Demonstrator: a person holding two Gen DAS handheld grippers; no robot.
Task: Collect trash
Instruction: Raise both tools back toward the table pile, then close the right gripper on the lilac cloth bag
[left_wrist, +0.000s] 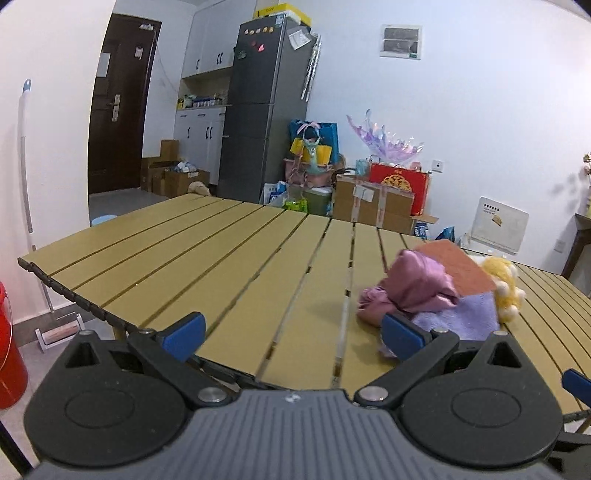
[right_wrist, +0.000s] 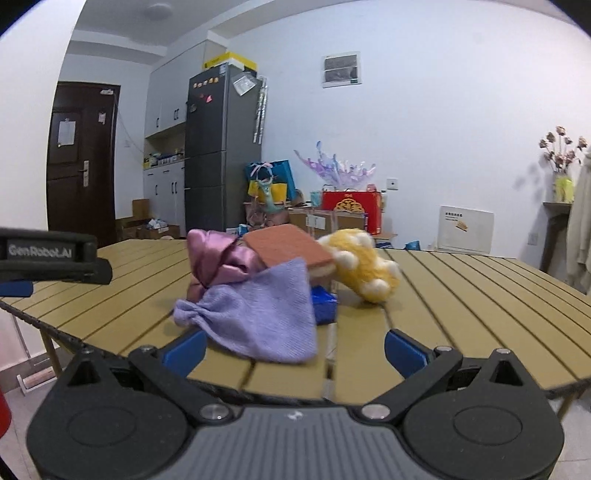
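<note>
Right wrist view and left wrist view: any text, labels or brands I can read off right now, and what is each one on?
"GenRobot.AI": white letters on the black body of the left tongs, seen side-on at the left edge of the right wrist view.
White sign leaning against the far wall: has a line of print, too small to read.
Red gift box: gold emblem, no legible words.
Fridge magnets and notes, and the paper on the door: too blurred to read.

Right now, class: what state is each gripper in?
Left gripper: jaws open, holding nothing.
Right gripper: jaws open, empty, facing the lilac knitted cloth.
</note>
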